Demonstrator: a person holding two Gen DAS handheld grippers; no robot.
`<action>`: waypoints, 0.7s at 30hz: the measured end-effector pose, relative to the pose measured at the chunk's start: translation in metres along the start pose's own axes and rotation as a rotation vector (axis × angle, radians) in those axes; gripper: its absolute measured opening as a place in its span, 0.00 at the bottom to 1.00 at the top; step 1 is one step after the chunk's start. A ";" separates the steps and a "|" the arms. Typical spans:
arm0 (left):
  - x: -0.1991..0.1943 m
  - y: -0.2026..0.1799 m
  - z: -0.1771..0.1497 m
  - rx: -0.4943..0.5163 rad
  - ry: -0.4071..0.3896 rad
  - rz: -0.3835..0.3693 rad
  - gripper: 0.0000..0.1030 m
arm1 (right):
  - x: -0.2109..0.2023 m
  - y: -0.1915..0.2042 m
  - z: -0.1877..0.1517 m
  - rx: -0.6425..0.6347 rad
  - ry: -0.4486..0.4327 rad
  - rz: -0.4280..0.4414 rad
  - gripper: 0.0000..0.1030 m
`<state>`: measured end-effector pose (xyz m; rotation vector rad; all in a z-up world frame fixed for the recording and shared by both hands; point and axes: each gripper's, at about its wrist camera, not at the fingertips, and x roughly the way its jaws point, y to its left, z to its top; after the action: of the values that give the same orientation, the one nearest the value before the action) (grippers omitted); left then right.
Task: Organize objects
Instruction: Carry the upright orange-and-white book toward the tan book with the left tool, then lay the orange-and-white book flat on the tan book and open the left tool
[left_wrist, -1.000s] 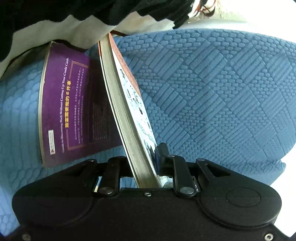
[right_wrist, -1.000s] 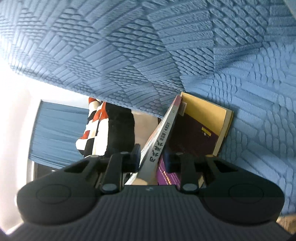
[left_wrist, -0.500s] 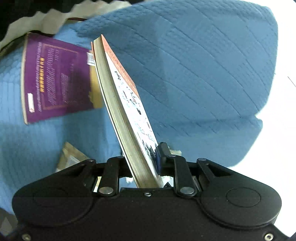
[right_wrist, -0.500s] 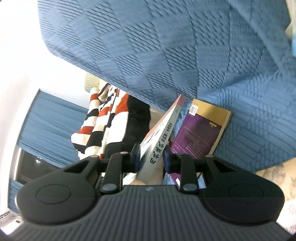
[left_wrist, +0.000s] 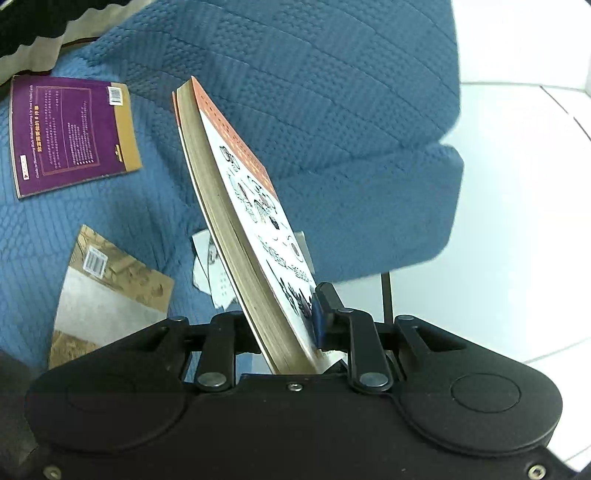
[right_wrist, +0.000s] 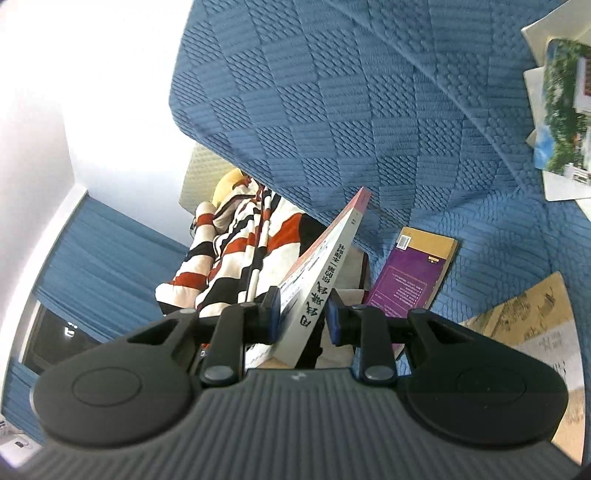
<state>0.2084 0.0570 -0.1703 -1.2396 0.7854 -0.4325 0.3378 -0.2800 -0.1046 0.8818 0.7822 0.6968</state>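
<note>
A: Which step is this?
B: Carrying: left gripper (left_wrist: 286, 328) and right gripper (right_wrist: 303, 317) have their jaws clamped on one paperback (left_wrist: 236, 206), held clear above the blue sofa (left_wrist: 332, 110).
A: Next?
B: Probably stacking it squarely on the purple book (left_wrist: 70, 136). It's thick, white-covered, orange-edged.

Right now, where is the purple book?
The purple book lies flat on the blue cover, upper left in the left wrist view, beyond the brown book; it sits apart from the held white book.
</note>
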 end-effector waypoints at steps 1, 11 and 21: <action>-0.001 -0.002 -0.004 0.008 0.006 0.000 0.20 | -0.005 0.001 -0.002 -0.002 -0.005 -0.002 0.28; 0.013 0.012 -0.043 0.052 0.077 0.046 0.22 | -0.039 -0.023 -0.035 0.008 -0.037 -0.066 0.29; 0.051 0.061 -0.074 0.047 0.169 0.158 0.25 | -0.049 -0.084 -0.073 0.075 -0.019 -0.177 0.29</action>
<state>0.1811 -0.0098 -0.2522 -1.0980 1.0042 -0.4284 0.2690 -0.3288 -0.1921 0.8743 0.8623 0.5049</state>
